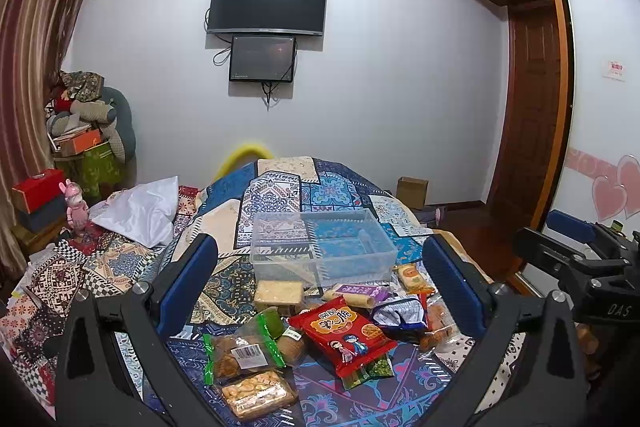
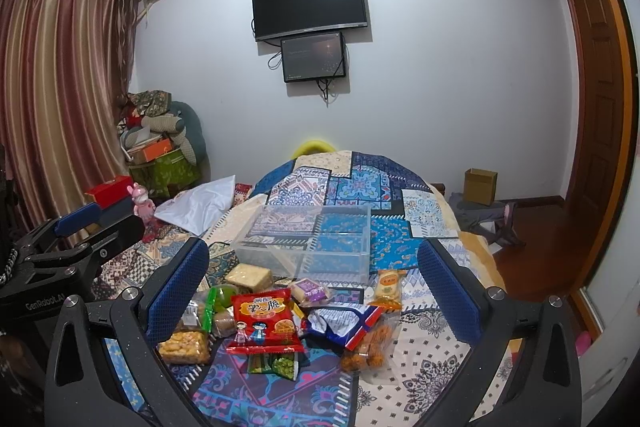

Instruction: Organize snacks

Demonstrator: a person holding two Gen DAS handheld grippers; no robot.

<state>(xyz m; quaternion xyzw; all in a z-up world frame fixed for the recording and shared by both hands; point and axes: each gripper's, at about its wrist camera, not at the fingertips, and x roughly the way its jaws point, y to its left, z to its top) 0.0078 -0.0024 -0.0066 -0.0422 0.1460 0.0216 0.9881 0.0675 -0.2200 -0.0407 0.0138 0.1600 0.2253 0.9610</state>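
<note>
left tongs (image 1: 320,267) gape wide above the snack pile (image 1: 320,331) on the patchwork bed (image 1: 280,187), clear bin (image 1: 320,247) just behind the pile, red packet (image 1: 342,337) in its middle, right tongs (image 1: 576,247) beside it.

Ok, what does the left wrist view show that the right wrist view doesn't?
Only the left wrist view shows the heart-decorated wardrobe door and the right gripper at its edge. Only the right wrist view shows the left gripper. Both show the clear bin, with no snacks in it, the red snack bag and the TV.
</note>
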